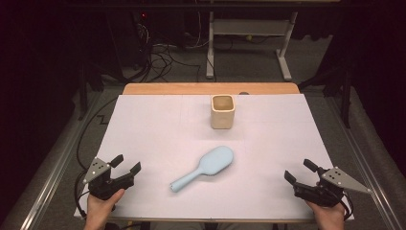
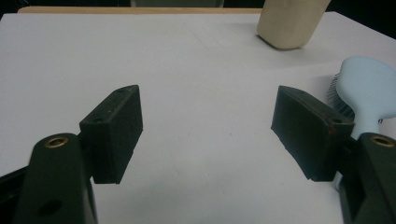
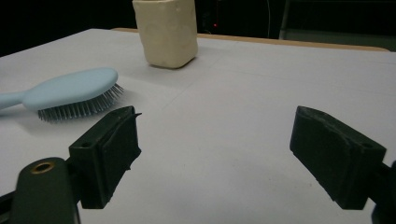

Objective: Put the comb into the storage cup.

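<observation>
A light blue hairbrush (image 1: 206, 166) lies bristles down in the middle of the white table (image 1: 158, 129), handle toward the near left. Behind it stands a cream square cup (image 1: 223, 111), upright and hollow. My left gripper (image 1: 126, 164) rests open at the near left corner, nothing between its jaws. My right gripper (image 1: 299, 171) rests open at the near right corner. In the left gripper view the hairbrush (image 2: 369, 91) sits at the right edge and the cup (image 2: 289, 23) is far ahead. In the right gripper view the hairbrush (image 3: 70, 91) lies to the left, the cup (image 3: 166, 30) behind it.
The white sheet covers a wooden tabletop whose far edge (image 1: 210, 88) shows. Beyond it the floor holds cables (image 1: 158, 57) and a grey metal stand (image 1: 249, 33). Metal rails (image 1: 57, 167) run along both table sides.
</observation>
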